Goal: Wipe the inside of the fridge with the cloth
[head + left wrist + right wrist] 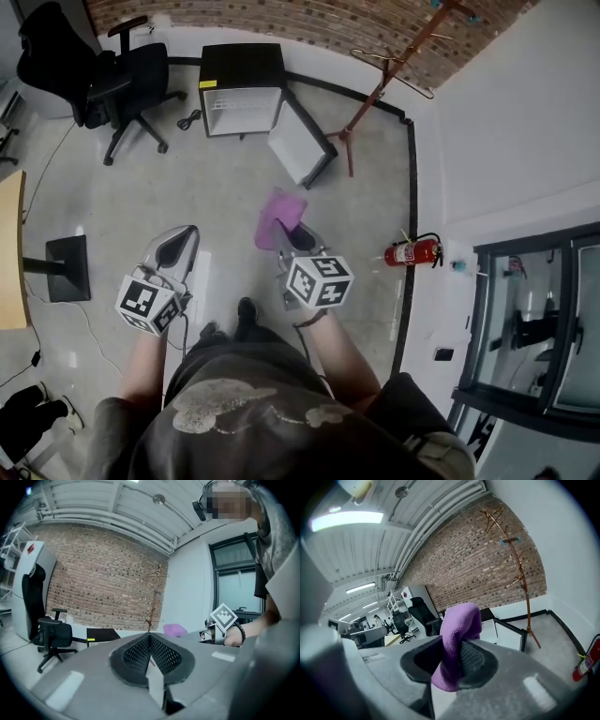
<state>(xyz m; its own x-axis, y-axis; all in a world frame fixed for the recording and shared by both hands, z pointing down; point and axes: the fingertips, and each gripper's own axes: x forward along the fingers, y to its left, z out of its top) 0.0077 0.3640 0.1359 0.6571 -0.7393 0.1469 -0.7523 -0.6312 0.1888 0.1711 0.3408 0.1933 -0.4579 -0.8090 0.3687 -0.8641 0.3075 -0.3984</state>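
Pinching soft purple cloth (458, 630) in right gripper (454, 663), mid-air, well apart from small black box-shaped fridge (242, 67) standing on grey floor (187, 192) with white door (298, 142) open. Holding left gripper (150, 644) pressed together, nothing between.

Bright even light, ceiling strip light (344, 521) glaring, soft shadows; fisheye bending, dark vignetted corners

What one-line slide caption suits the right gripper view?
Right gripper shut on purple cloth, open mini fridge ahead by brick wall.
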